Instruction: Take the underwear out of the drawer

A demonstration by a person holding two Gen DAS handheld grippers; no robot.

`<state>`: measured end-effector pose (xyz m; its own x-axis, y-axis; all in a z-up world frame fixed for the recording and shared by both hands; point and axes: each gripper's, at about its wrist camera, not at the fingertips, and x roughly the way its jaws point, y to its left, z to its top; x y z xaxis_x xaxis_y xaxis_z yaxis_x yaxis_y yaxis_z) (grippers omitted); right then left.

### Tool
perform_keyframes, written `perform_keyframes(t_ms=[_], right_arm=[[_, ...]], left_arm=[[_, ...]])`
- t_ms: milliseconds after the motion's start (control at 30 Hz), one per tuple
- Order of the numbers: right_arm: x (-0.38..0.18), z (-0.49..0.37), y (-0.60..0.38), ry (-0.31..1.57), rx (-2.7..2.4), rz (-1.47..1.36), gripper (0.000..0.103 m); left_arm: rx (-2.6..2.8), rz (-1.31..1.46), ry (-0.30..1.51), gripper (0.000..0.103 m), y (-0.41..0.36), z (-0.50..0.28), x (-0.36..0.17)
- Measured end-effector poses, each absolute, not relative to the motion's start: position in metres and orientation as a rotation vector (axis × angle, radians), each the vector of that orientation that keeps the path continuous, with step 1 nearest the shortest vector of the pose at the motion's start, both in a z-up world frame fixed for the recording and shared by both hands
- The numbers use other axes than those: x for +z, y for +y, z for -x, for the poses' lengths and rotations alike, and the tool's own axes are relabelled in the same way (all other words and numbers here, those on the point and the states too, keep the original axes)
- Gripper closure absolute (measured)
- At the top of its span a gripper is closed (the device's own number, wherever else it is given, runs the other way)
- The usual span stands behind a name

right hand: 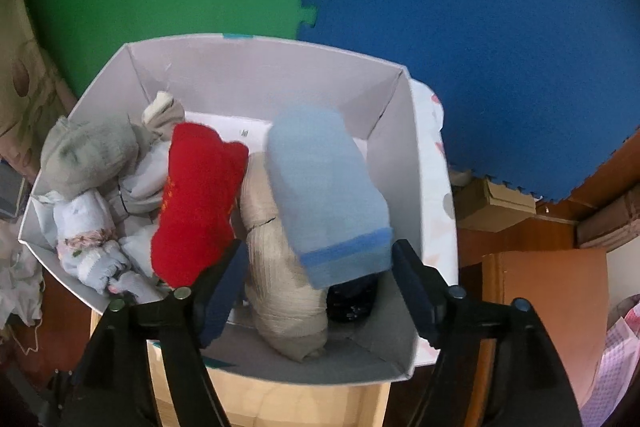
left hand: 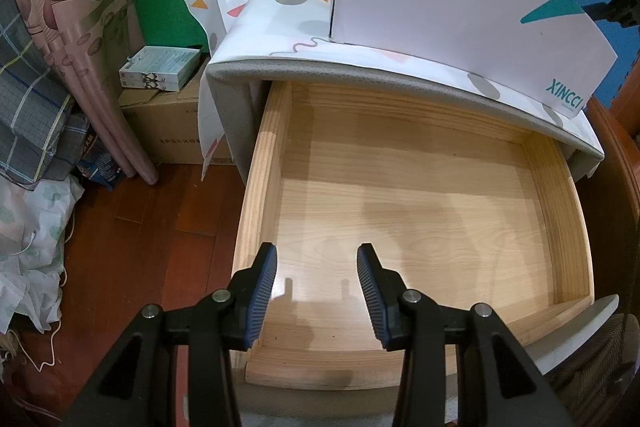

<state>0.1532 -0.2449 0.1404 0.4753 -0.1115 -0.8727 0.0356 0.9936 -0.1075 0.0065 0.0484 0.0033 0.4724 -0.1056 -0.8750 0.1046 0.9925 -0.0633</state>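
Both grippers' jaws gape empty: left gripper [left hand: 317, 269] over the bare drawer [left hand: 420, 227], right gripper [right hand: 320, 267] over the box [right hand: 260, 75], blue underwear [right hand: 324, 187] inside. I judge it nearly done.

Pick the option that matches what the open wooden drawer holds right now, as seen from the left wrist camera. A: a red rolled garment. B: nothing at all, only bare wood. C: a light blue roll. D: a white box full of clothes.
B: the drawer shows only its bare wooden bottom below the left gripper, and the rolled garments lie in the white box.
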Motion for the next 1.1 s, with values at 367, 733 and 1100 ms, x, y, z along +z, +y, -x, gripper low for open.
perform_keyframes(t_ms=[367, 733, 1100], right_arm=[[0.169, -0.106, -0.238, 0.95, -0.003, 0.043, 0.017], [0.133, 0.002, -0.218, 0.88, 0.039, 0.068, 0.003], [0.048, 0.059, -0.213, 1.001, 0.048, -0.042, 0.002]], left_arm=[[-0.128, -0.001, 1.076, 0.061, 0.048, -0.006, 0.003], [-0.101, -0.036, 1.037, 0.061, 0.044, 0.002, 0.012], [-0.087, -0.086, 1.034, 0.061, 0.029, 0.037, 0.021]])
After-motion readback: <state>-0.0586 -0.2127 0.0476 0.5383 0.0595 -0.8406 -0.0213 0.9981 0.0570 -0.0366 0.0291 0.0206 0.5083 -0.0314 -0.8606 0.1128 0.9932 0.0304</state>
